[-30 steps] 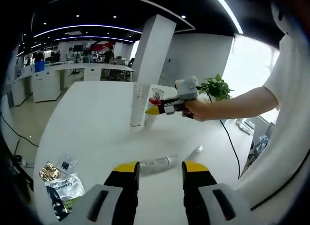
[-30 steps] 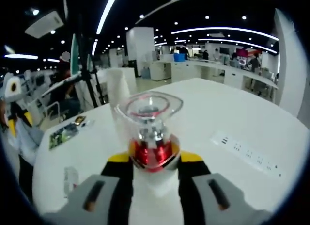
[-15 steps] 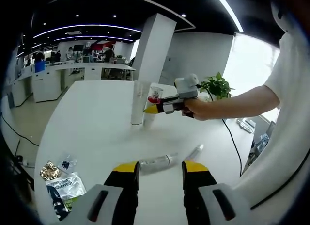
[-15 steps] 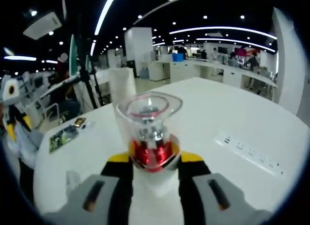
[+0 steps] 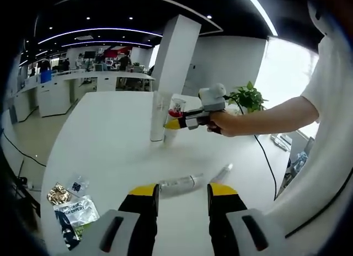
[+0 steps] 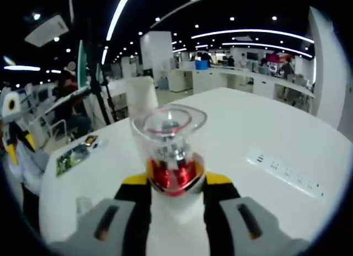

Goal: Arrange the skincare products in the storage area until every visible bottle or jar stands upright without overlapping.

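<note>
My right gripper point(image 5: 175, 124) is shut on a white pump bottle point(image 6: 171, 151) with a red collar and a clear cap. The bottle point(image 5: 175, 110) is upright, close beside a tall white tube point(image 5: 158, 117) that stands on the white table point(image 5: 105, 140). I cannot tell whether its base touches the table. In the right gripper view the tube point(image 6: 139, 99) rises just behind the bottle. My left gripper point(image 5: 183, 191) is open with nothing in it, low over the table. Just past its tips, a clear tube point(image 5: 179, 182) and a small clear bottle point(image 5: 222, 171) lie on their sides.
Printed sachets point(image 5: 71, 212) and a gold packet point(image 5: 55, 194) lie near the table's left edge. A power strip point(image 6: 287, 172) sits to the right in the right gripper view. A potted plant point(image 5: 246, 99) stands at the far side. A hand point(image 5: 226, 123) holds the right gripper.
Both views have drifted very slightly. The right gripper stays shut on the pump bottle beside the tall tube, and the left gripper stays open.
</note>
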